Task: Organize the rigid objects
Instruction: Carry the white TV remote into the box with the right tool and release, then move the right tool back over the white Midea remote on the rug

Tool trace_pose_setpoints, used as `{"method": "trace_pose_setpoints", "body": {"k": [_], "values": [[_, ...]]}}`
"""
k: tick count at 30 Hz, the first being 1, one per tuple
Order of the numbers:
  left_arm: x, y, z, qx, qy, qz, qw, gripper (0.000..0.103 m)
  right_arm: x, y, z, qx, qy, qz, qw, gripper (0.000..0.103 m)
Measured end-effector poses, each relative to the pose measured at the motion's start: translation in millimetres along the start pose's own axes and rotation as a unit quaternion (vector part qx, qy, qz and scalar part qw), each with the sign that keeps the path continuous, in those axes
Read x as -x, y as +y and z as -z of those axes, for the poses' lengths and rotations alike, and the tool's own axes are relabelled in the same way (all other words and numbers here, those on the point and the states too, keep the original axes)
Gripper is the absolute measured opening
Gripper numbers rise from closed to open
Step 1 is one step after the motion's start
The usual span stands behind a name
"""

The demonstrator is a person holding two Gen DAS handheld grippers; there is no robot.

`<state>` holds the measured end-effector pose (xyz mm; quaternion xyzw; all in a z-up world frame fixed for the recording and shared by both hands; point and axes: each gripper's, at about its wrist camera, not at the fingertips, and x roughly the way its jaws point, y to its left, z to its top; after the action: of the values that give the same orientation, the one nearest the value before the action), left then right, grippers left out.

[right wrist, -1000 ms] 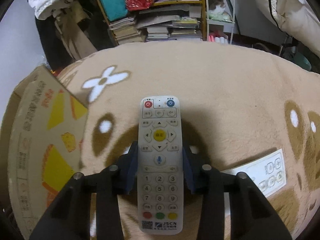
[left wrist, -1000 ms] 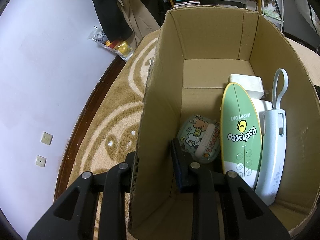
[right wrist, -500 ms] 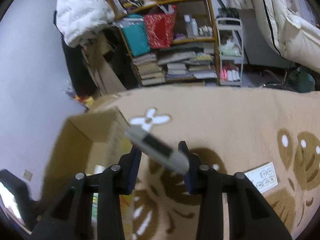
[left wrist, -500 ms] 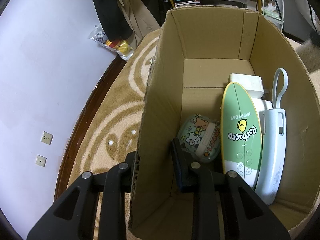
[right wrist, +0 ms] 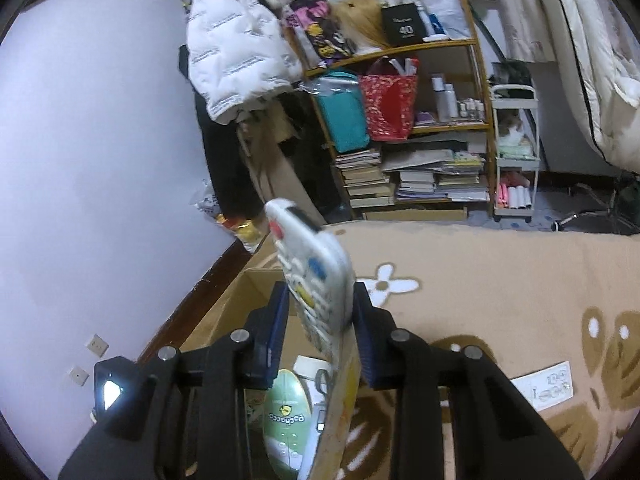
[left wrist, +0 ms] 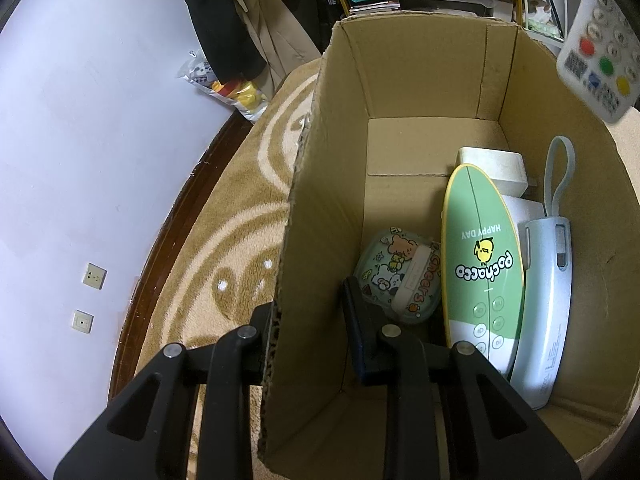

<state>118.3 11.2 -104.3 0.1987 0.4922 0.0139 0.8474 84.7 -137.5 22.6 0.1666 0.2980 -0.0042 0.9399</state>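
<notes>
Beige carpet (right wrist: 500,280) with brown and white flower patterning covers the floor and carries an open cardboard box (left wrist: 424,80) near a pale wall. A shelf unit (right wrist: 420,132) stacked with books and bags stands beyond the carpet.

Left tongs (left wrist: 308,324): the two fingers straddle the near left wall of the cardboard box, one finger outside, one inside. Whether the pads press the cardboard cannot be told; a gap shows between the inner finger and the wall.

Right tongs (right wrist: 320,316): clenched on a white remote control (right wrist: 316,276), gripped by its long edges. The remote control is raised above the open top of the cardboard box, tilted, with its button face turned toward the left. In the left wrist view its lower end, with red, green and yellow buttons, shows at the upper right, above the box rim.

Box contents, along the right wall:
- a pale blue elongated device (left wrist: 548,300) with a loop strap, leaning on the right wall;
- a green oval remote (left wrist: 480,256) printed with a yellow cartoon figure, just beside the blue device;
- a white block-shaped item (left wrist: 492,164) behind both;
- a round cartoon-printed case (left wrist: 400,276) on the box floor, left of the green oval remote.

A white flat remote (right wrist: 544,388) lies on the carpet, well apart from the box.
</notes>
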Motion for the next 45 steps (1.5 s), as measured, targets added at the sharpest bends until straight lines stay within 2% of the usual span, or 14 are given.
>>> {"method": "trace_pose_setpoints", "body": {"k": [6, 9, 13, 17, 23, 26, 28, 31, 41, 43, 45], "values": [[0, 3, -1, 0.002, 0.001, 0.003, 1.0, 0.025, -3, 13, 5, 0.002, 0.025, -0.036, 0.999, 0.033], [1, 4, -1, 0.002, 0.001, 0.004, 1.0, 0.025, -12, 18, 9, 0.012, 0.051, -0.047, 0.998, 0.033], [1, 6, -1, 0.004, 0.001, 0.007, 1.0, 0.025, -27, 12, 19, -0.008, 0.091, -0.066, 0.994, 0.033], [1, 8, -1, 0.004, 0.0, 0.008, 1.0, 0.025, -43, 4, 32, -0.021, 0.125, -0.05, 0.991, 0.033], [0, 9, -1, 0.004, 0.001, 0.007, 1.0, 0.025, -45, -13, 32, -0.048, 0.116, -0.033, 0.992, 0.037], [0, 8, -1, 0.002, 0.0, 0.005, 1.0, 0.025, -44, -23, 29, -0.057, 0.109, -0.023, 0.992, 0.043], [-1, 8, -1, 0.002, 0.0, 0.005, 1.0, 0.025, -43, -23, 26, -0.061, 0.105, -0.023, 0.992, 0.059], [-1, 8, -1, 0.004, 0.001, 0.005, 1.0, 0.025, -39, -23, 24, -0.055, 0.097, -0.014, 0.994, 0.075], [-1, 7, 0, 0.002, 0.001, 0.005, 1.0, 0.025, -37, -37, 26, -0.039, 0.101, 0.049, 0.993, 0.095], [-1, 7, 0, 0.002, 0.0, 0.005, 1.0, 0.025, -35, -45, 27, -0.046, 0.098, 0.065, 0.992, 0.102], [-2, 6, 0, 0.002, 0.0, 0.005, 1.0, 0.025, -34, -54, 28, -0.049, 0.096, 0.081, 0.991, 0.102]]}}
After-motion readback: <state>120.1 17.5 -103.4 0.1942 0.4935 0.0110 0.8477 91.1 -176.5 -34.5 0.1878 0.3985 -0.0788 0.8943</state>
